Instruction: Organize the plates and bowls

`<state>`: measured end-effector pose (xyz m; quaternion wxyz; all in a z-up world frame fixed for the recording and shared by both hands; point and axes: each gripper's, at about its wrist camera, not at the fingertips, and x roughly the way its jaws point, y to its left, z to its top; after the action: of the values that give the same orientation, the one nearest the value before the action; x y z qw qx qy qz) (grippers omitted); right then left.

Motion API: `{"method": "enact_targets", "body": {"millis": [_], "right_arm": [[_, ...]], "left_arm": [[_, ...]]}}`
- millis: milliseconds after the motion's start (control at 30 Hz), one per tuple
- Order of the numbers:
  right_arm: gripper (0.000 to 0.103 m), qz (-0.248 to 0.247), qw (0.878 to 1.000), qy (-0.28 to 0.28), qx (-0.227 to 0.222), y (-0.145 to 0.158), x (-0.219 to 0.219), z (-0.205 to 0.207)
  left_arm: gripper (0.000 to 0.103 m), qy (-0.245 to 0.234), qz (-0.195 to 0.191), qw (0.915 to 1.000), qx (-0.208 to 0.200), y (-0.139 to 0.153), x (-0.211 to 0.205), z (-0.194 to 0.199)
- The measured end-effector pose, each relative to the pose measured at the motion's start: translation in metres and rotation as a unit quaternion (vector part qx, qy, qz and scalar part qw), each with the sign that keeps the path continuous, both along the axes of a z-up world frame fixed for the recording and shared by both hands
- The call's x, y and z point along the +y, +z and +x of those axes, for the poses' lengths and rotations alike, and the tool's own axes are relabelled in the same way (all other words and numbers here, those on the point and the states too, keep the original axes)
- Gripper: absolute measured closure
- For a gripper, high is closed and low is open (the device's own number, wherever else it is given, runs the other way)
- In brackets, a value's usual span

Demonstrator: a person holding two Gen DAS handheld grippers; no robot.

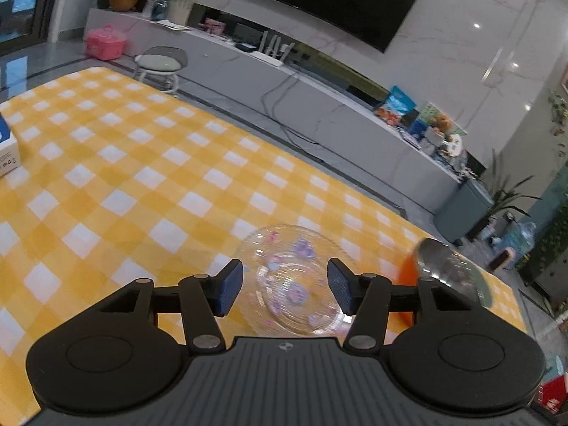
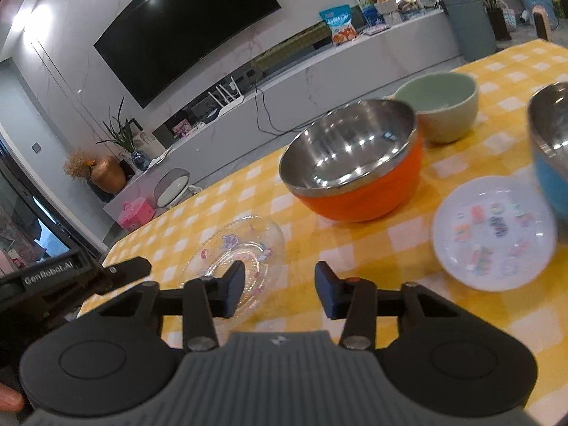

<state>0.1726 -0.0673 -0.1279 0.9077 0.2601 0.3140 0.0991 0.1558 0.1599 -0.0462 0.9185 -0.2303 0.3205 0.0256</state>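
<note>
A clear glass plate (image 1: 289,280) with purple and pink prints lies on the yellow checked tablecloth (image 1: 142,177). My left gripper (image 1: 285,289) hovers just above the plate's near half, jaws open, with the plate showing through the gap. In the right wrist view the same glass plate (image 2: 245,245) lies at the left. My right gripper (image 2: 280,287) is open with only cloth between its fingers; its left finger (image 2: 234,287) overlaps the plate's near rim. Beyond stand an orange steel-lined bowl (image 2: 355,174), a pale green bowl (image 2: 440,106), a blue steel-lined bowl (image 2: 550,149) and a white printed plate (image 2: 493,230).
The orange bowl (image 1: 443,273) sits close to the right of the glass plate. A white box (image 1: 7,149) lies at the table's left edge. The left gripper's black housing (image 2: 53,280) fills the left side of the right wrist view. A stool (image 1: 159,64) and a TV cabinet (image 1: 319,106) stand beyond the table.
</note>
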Motion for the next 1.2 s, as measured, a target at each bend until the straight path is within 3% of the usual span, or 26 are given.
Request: {"method": "enact_targets", "body": {"millis": [167,333,567,700,900,1100,1167,1200], "right_arm": [[0.067,0.008,1.000,0.027,0.012,-0.011,0.008,0.022],[0.071,0.070,0.996,0.031,0.055,-0.031,0.002,0.040],[0.093,0.096,0.992,0.034,0.070,-0.044,0.005,0.047],[0.096,0.097,0.992,0.036,0.067,-0.044,0.009,0.045],[0.098,0.090,0.992,0.018,0.090,-0.037,0.005,0.037],[0.098,0.062,0.992,-0.001,0.106,-0.027,0.001,0.017],[0.095,0.056,0.994,0.002,0.098,-0.027,0.003,0.016],[0.093,0.056,0.994,0.004,0.093,-0.028,0.003,0.016]], "left_arm": [[0.044,0.015,-0.027,0.9994,0.017,-0.022,0.006,0.006],[0.051,0.032,-0.021,0.9988,0.032,-0.035,0.007,0.012],[0.072,0.013,-0.008,0.9991,0.040,-0.044,0.000,0.013],[0.088,0.020,-0.006,0.9984,0.053,-0.044,0.002,0.013],[0.092,0.008,-0.042,0.9953,0.086,-0.040,0.005,-0.004],[0.092,-0.009,-0.023,0.9955,0.091,-0.037,-0.005,-0.015],[0.090,-0.007,-0.027,0.9954,0.091,-0.038,-0.005,-0.012],[0.082,-0.004,-0.032,0.9954,0.090,-0.039,-0.003,-0.012]]}}
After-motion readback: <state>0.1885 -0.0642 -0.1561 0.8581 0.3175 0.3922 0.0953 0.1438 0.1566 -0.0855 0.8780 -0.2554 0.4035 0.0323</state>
